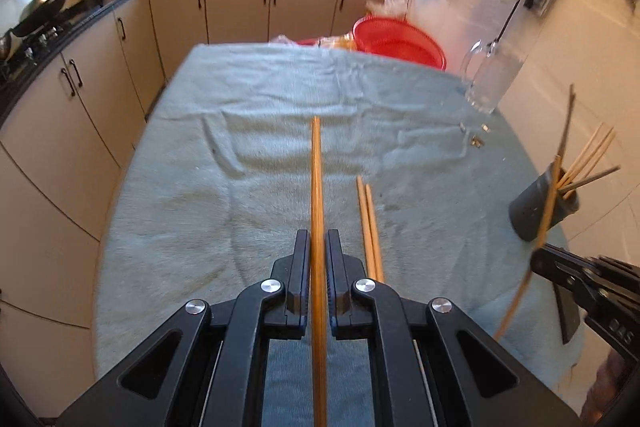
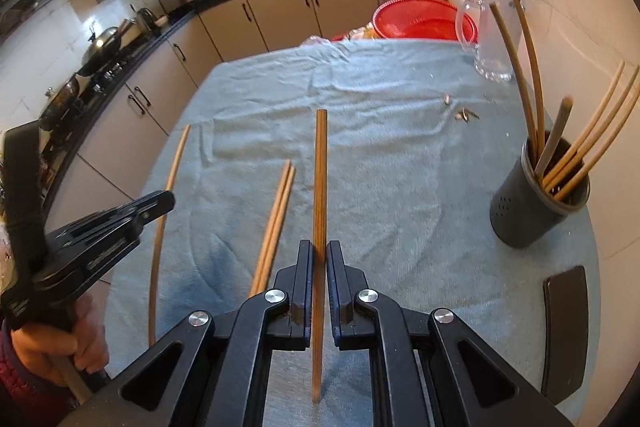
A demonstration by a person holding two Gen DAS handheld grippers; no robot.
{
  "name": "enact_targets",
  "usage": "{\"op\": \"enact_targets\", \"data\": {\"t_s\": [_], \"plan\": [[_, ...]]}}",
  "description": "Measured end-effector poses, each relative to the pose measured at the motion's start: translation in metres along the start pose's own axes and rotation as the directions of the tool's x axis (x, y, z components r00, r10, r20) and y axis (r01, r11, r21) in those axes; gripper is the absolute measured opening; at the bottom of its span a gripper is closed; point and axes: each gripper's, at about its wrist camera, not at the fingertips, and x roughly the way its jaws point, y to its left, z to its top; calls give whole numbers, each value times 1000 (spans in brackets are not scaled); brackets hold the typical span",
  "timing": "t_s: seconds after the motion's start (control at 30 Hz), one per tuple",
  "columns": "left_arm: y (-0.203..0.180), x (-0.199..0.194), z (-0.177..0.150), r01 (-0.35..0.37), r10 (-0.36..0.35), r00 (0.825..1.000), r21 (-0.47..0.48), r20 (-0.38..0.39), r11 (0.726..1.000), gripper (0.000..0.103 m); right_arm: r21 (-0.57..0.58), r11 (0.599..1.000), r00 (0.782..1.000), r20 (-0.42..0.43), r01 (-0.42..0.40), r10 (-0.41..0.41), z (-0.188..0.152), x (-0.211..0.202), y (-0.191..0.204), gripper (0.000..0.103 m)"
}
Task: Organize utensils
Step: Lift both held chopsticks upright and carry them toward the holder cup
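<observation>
Chopsticks are the business here, and they are spread over a table (image 1: 168,187) covered with a pale blue cloth (image 2: 380,147). Beyond its far edge sits a red basket (image 1: 396,39), and a clear glass jug (image 1: 490,79) stands at the far right corner of the cloth.

A dark grey holder (image 2: 532,211) stands upright near the right edge, with several chopsticks (image 2: 592,131) leaning out of it at different angles. A flat dark object (image 2: 566,331) lies on the cloth nearer than the holder, close to the same edge.

The left gripper (image 1: 318,247) has its jaws drawn in narrow on a single chopstick (image 1: 316,167). The stick runs straight down the middle between the two pads and reaches well ahead of the tips, over the cloth. The right gripper (image 2: 319,255) is likewise pinched on one chopstick (image 2: 321,163), darker and grained, which also passes lengthwise between its pads and juts out in front.

A loose pair (image 2: 276,219) lies side by side on the cloth, touching, between the two grippers. In the left wrist view the pair sits just right of the left gripper; in the right wrist view, just left of the right one.

A hand (image 2: 56,343) with a red sleeve grips the left tool's handle. A few small metal bits (image 2: 464,115) lie scattered near the jug.
</observation>
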Motion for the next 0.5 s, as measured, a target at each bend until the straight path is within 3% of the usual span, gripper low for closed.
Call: {"op": "enact_targets", "data": {"t_s": [0.23,0.5], "plan": [[-8,-40,-1,-2,1,997,13,75,1000,7,-21,1000,999,50,-14,15,4,-18,2,7],[-20,-60,6,3,-6,992,27,124,1000,7,-25,999,994,101,-24,27,8,-39,-1,7]]}}
